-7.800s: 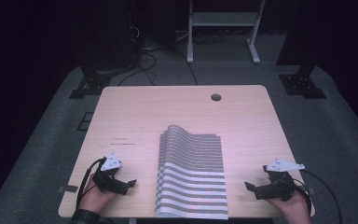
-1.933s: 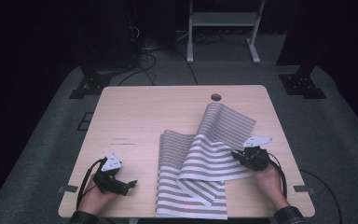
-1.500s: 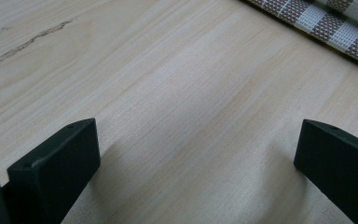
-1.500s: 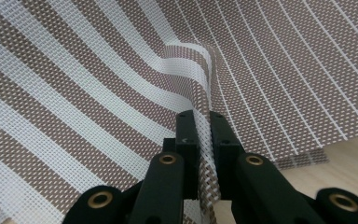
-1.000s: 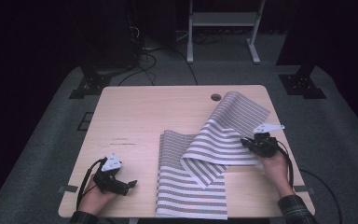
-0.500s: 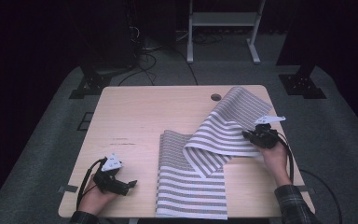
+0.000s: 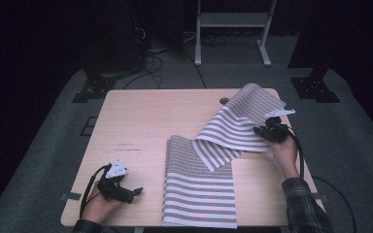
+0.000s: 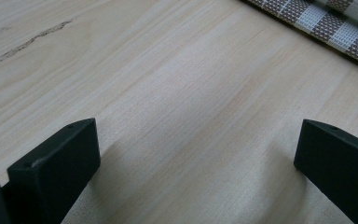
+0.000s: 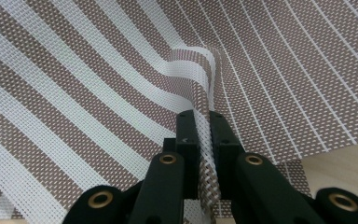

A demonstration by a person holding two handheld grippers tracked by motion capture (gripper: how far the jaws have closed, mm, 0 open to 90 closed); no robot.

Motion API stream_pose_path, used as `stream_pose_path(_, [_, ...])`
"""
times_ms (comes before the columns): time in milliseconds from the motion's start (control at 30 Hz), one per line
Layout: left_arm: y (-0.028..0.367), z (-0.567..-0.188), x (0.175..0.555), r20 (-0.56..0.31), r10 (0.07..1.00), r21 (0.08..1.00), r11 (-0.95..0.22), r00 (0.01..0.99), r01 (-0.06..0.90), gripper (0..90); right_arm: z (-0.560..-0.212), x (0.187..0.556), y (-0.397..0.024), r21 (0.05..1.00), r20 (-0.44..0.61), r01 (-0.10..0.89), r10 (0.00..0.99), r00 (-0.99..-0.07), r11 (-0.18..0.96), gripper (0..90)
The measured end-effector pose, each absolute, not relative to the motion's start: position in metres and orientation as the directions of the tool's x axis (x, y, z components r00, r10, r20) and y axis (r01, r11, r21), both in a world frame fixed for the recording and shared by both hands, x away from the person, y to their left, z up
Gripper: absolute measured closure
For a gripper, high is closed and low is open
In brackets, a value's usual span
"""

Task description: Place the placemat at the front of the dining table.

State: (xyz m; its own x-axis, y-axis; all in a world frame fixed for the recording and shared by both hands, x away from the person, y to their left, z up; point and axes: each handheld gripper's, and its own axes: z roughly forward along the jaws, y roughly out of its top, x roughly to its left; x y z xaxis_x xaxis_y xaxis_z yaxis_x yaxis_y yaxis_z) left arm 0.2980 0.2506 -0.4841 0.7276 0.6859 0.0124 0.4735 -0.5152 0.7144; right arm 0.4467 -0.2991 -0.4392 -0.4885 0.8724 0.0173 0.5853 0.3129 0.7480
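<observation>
Striped woven mat (image 7: 209, 160) pinched at one edge by right gripper (image 9: 204, 122), fingers clamped, for unfolding across wooden counter (image 7: 145, 121). Left gripper (image 7: 128, 193) parked beside, fingers wide apart, holding nothing.

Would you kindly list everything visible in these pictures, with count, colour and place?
Striped mat: one, brown and white, right half of the table, far part lifted and pulled toward the far right corner.
Table: one, pale wood, centre.
Hole: one, dark, far edge of the table.
Stand: one, grey, on the floor behind.
Left gripper: black, open, resting near left.
Right gripper: black, shut on the mat's edge.
</observation>
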Motion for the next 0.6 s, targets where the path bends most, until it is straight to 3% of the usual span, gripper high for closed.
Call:
stream_pose_path(367, [0.251, -0.484, 0.298, 0.012, 0.686, 0.714, -0.515, 0.728, 0.473, 0.0, -0.446, 0.471, -0.300, 0.726, 0.031, 0.625, 0.895, -0.445, 0.286, 82.8])
stream_pose_path(533, [0.251, -0.484, 0.298, 0.012, 0.686, 0.714, -0.515, 0.727, 0.474, 0.0, -0.446, 0.469, -0.301, 0.739, 0.032, 0.617, 0.901, -0.433, 0.270, 64.4])
stream_pose_path(600, [0.251, -0.484, 0.298, 0.013, 0.686, 0.714, -0.516, 0.727, 0.474, 0.0, -0.443, 0.464, -0.302, 0.749, 0.051, 0.614, 0.902, -0.428, 0.249, 61.0])
